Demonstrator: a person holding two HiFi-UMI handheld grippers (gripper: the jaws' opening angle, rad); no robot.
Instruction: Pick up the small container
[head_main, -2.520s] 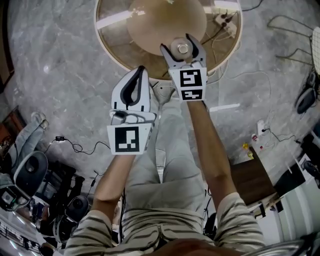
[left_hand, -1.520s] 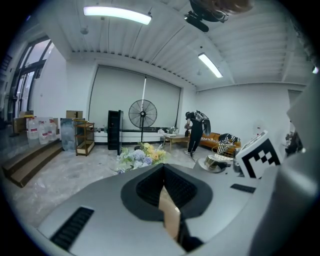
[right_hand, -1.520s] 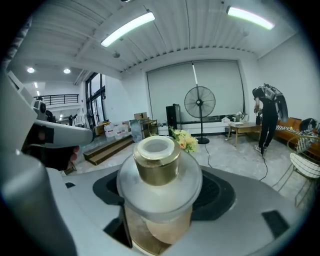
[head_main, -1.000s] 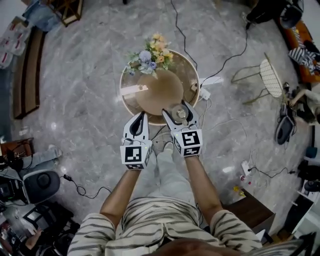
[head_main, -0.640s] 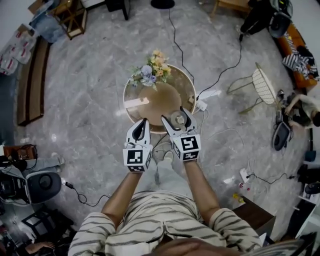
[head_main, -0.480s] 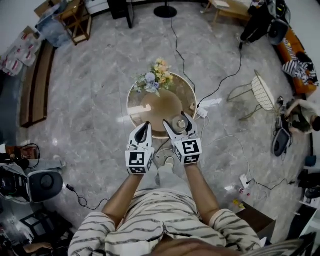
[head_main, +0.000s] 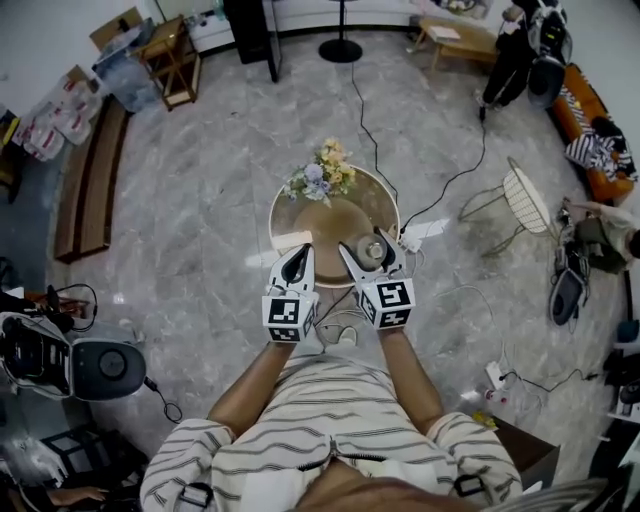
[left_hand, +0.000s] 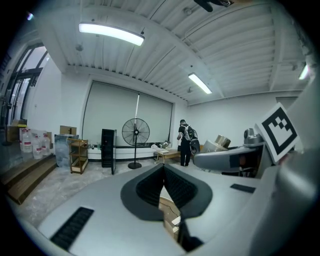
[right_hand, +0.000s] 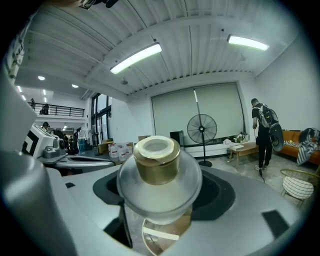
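Though the round desk (head_main: 290, 215) lies far below and looks small in the head view, both grippers cover its near edge, and the flowers (head_main: 322, 176) on its far side are hard to resolve. The left gripper (head_main: 297, 260) has its jaws pressed together with nothing between them. The right gripper (head_main: 367, 247) has its jaws spread wide and clamped on the small container (right_hand: 159, 186), over the desk's near right rim. It has a clear bulging glass body, a gold collar and a pale top. Its base is hidden between the jaws.
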